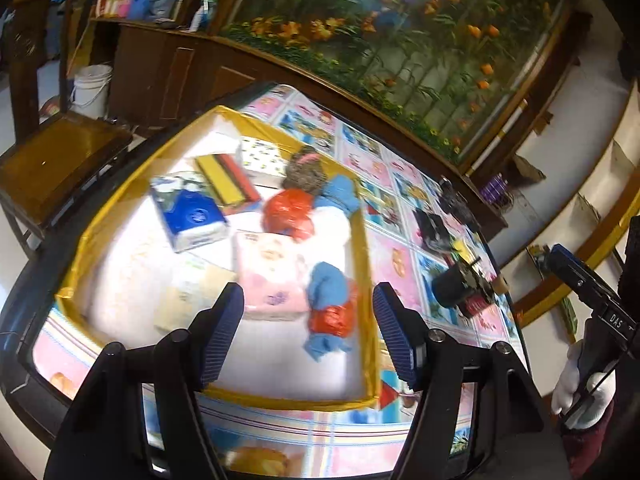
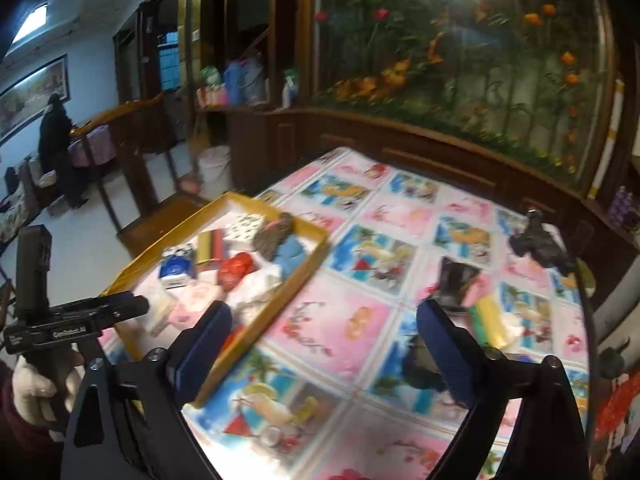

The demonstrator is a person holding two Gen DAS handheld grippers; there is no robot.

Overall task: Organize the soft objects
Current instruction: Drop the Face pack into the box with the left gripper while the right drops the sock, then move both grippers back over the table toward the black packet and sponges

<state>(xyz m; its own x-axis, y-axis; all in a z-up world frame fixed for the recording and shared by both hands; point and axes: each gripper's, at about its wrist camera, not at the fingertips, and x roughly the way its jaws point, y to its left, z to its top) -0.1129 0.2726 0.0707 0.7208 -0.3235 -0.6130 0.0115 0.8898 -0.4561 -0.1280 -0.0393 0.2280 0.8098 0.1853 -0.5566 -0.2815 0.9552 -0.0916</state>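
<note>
A yellow-rimmed tray sits on the patterned tablecloth and holds soft things: a blue tissue pack, a pink tissue pack, red bags, blue cloths, a brown knitted thing and a yellow-red striped pack. My left gripper hangs open and empty above the tray's near edge. My right gripper is open and empty above the tablecloth, right of the tray. The tray's contents also show in the right wrist view, among them a red bag.
Dark objects lie on the table's right side: a black cylinder, black items and a yellow-green item. A wooden chair and a white bucket stand left of the table. A flower-painted panel backs the table.
</note>
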